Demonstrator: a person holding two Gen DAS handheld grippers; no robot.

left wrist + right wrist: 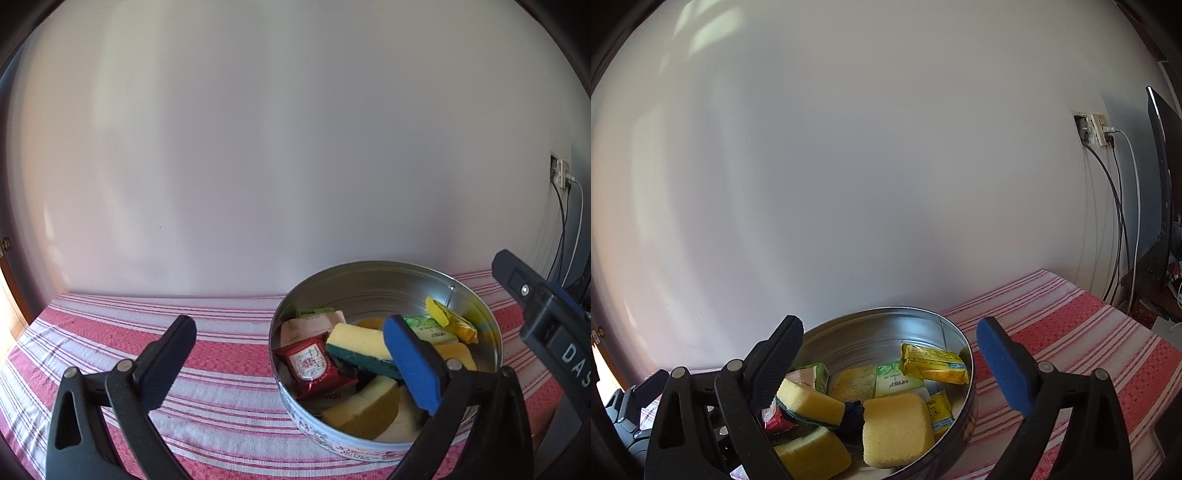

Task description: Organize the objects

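Sorting nearly done, judged from filled round tin [369, 439] on striped tabletop [221, 369]; sponges [897, 428] and snack packets [934, 363] seen inside; left tongs [291, 356] and right tongs [890, 363] held wide, empty; lid or stray item likely sought next

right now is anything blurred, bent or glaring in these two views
Left wrist view: fisheye bends the striped cloth edge, corners vignette dark, soft light patches on the wall; tin contents sharp. Right wrist view: same bending, the wall edge and cables curve, a pale window reflection on the wall upper left, mild glare on the tin's inner wall; near fingers slightly soft.
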